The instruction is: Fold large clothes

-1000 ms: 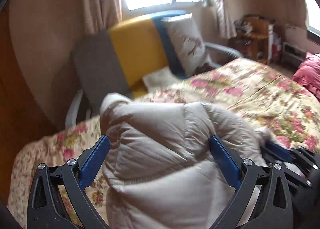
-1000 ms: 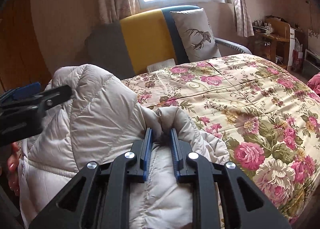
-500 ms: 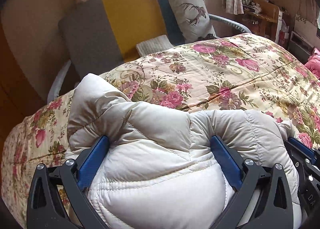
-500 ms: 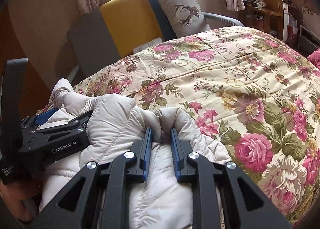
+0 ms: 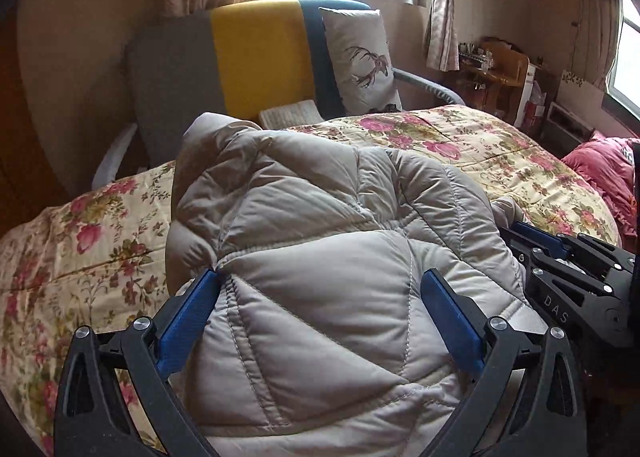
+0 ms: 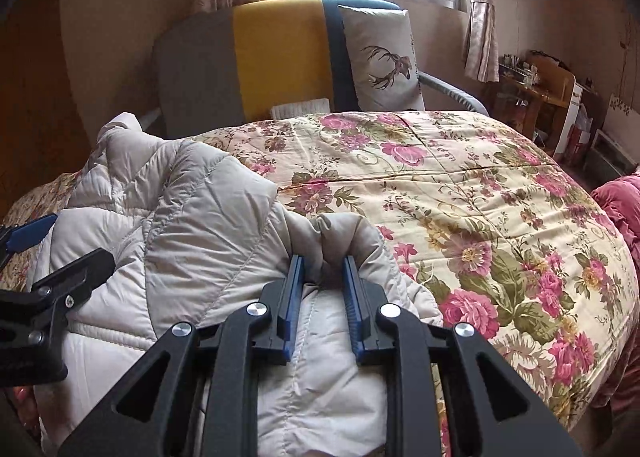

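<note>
Two grippers held a puffy coat [image 5: 320,257] over the bed [image 6: 480,197].
The right gripper [image 6: 322,289], marked "DAS", pinched a fold; the left gripper [image 5: 320,297] gaped wide around coat, grip unclear.

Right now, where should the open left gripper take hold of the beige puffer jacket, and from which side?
Judging by its pose, grip the thick stitched seam fold of the puffer jacket lying between the left gripper fingers, coming straight forward from the near bed edge. The right gripper already pinches a bunched fold, so this matches it.
</note>
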Available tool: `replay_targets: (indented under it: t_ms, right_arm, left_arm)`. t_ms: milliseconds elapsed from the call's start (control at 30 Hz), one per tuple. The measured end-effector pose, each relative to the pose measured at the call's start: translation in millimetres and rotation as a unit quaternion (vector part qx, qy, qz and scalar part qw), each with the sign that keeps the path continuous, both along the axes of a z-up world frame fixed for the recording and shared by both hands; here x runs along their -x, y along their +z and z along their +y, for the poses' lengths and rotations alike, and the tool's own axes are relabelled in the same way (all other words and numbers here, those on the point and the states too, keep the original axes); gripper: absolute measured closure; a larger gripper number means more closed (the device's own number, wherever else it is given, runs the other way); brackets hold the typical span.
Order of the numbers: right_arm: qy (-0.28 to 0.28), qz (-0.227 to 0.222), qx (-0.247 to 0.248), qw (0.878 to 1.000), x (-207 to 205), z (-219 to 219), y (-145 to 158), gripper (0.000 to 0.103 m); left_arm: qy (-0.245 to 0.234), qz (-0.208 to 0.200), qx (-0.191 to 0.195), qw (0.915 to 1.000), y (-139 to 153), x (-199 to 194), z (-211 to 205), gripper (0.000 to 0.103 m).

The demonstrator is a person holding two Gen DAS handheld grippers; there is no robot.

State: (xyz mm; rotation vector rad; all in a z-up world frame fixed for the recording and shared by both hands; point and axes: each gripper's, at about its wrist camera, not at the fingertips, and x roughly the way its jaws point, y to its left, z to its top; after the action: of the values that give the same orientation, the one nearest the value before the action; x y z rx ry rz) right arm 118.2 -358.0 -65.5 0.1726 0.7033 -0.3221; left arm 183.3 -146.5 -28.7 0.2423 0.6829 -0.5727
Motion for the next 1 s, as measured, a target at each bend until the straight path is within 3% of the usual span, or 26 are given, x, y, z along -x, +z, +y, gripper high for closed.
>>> replay_targets:
  t_ms: [133, 167, 200, 267, 333, 500, 667, 867, 1000]
  right_arm:
    - [-0.010, 0.003, 0.019, 1.000, 6.4, 6.1, 18.7, 0.072]
    - [-0.017, -0.007, 0.018, 1.000, 11.7, 7.5, 26.7, 0.061]
    - [-0.021, -0.023, 0.012, 0.999, 17.9, 9.0, 34.8, 0.056]
    - [-0.019, -0.049, 0.003, 0.999, 27.7, 14.8, 48.9, 0.056]
    - [-0.009, -0.044, -0.005, 0.999, 28.0, 22.1, 52.2, 0.056]
    - [-0.023, -0.009, -0.021, 0.999, 20.4, 21.7, 25.1, 0.053]
    - [-0.010, -0.029, -0.026, 0.999, 23.8, 12.3, 1.2, 0.051]
    - [-0.010, -0.033, -0.047, 0.998, 25.6, 8.0, 0.4, 0.050]
    - [-0.008, -0.007, -0.059, 0.998, 16.2, 5.5, -0.4, 0.048]
  left_arm:
    - [-0.001, 0.007, 0.008, 0.9999, -4.6, -5.4, -0.7, 0.003]
    - [-0.001, 0.007, 0.006, 1.0000, -5.2, -6.6, -1.7, 0.003]
    - [0.001, 0.008, 0.005, 1.0000, -5.7, -7.5, -2.7, 0.003]
    - [0.002, 0.006, 0.007, 1.0000, -6.8, -7.1, -3.5, 0.003]
    - [0.003, 0.006, 0.008, 0.9999, -7.2, -6.8, -3.4, 0.003]
    - [0.000, 0.011, 0.021, 0.9997, -6.2, -7.8, 1.4, 0.003]
    - [0.006, 0.024, 0.040, 0.9989, 2.0, -2.8, 12.8, 0.003]
    - [0.026, 0.028, 0.056, 0.9977, -2.3, 8.2, 36.7, 0.003]
    - [0.030, 0.046, 0.052, 0.9971, -9.7, 0.7, 33.3, 0.003]
